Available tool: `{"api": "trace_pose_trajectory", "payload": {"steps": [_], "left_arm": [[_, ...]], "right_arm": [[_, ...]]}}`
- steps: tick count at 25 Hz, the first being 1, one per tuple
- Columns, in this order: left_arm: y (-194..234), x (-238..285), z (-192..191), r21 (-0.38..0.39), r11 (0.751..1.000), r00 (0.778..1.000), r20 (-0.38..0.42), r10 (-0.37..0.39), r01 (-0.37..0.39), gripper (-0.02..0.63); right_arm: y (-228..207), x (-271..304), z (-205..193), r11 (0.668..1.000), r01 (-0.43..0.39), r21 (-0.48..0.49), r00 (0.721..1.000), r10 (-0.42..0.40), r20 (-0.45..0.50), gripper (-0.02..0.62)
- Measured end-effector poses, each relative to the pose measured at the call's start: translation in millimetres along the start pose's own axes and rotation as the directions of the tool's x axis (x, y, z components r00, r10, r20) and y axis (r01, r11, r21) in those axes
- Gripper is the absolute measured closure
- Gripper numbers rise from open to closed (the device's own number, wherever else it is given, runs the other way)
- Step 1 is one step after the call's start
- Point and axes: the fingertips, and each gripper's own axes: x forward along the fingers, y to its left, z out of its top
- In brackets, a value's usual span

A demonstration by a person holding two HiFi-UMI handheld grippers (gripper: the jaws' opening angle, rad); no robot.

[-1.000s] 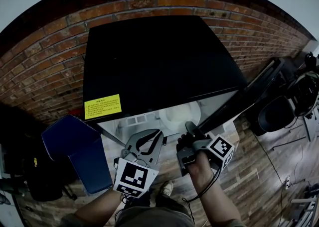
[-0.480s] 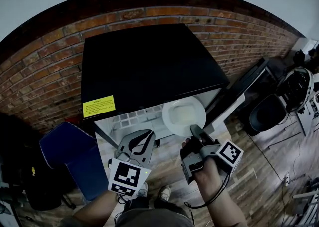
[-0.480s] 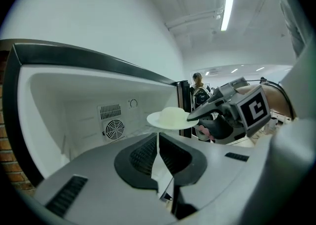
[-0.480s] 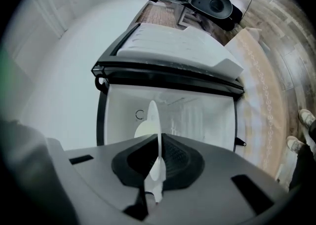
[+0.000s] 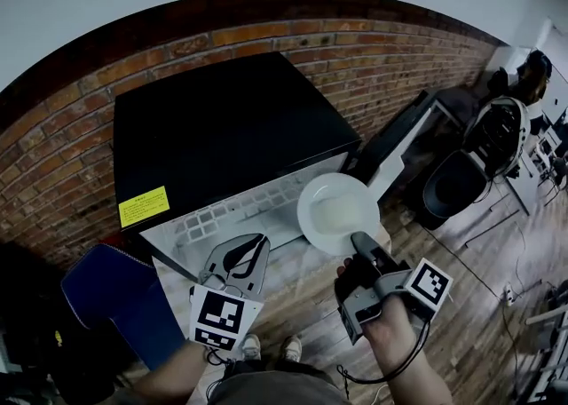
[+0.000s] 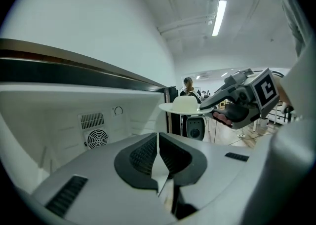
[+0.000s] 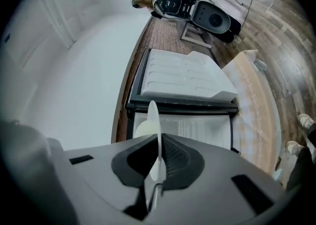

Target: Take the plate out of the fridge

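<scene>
The white plate point(image 5: 337, 214) hangs in the air in front of the open black fridge point(image 5: 222, 141), outside its white cavity. My right gripper point(image 5: 359, 242) is shut on the plate's near rim; in the right gripper view the plate point(image 7: 153, 120) stands edge-on between the pads. In the left gripper view the plate point(image 6: 185, 105) is level, with the right gripper point(image 6: 206, 106) clamped on its edge. My left gripper point(image 5: 256, 240) hovers before the fridge's opening, shut with nothing in it; its pads point(image 6: 159, 142) meet.
The fridge door point(image 5: 395, 141) swings open to the right, its white inner shelf point(image 7: 182, 78) showing. A yellow sticker point(image 5: 144, 206) marks the fridge top. A blue seat point(image 5: 115, 292) stands left, a black chair point(image 5: 453, 186) right. The brick wall point(image 5: 71, 146) is behind.
My right gripper has drawn the plate out of the fridge cavity, up and to the right. The left gripper has shifted only a little.
</scene>
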Motion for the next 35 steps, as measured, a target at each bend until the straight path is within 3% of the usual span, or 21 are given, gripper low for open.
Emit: {"api": "trace_pose_trajectory", "payload": {"steps": [16, 35], "left_arm": [[-79, 41, 14, 0.052, 0.977, 0.978, 0.027, -0.207, 0.206, 0.58], [-151, 41, -26, 0.07, 0.94, 0.942, -0.059, -0.33, 0.333, 0.58]], "right_arm": [[-60, -92, 40, 0.994, 0.097, 0.055, 0.977, -0.105, 0.183, 0.561], [-154, -134, 41, 0.97, 0.205, 0.127, 0.951, -0.229, 0.209, 0.561]]}}
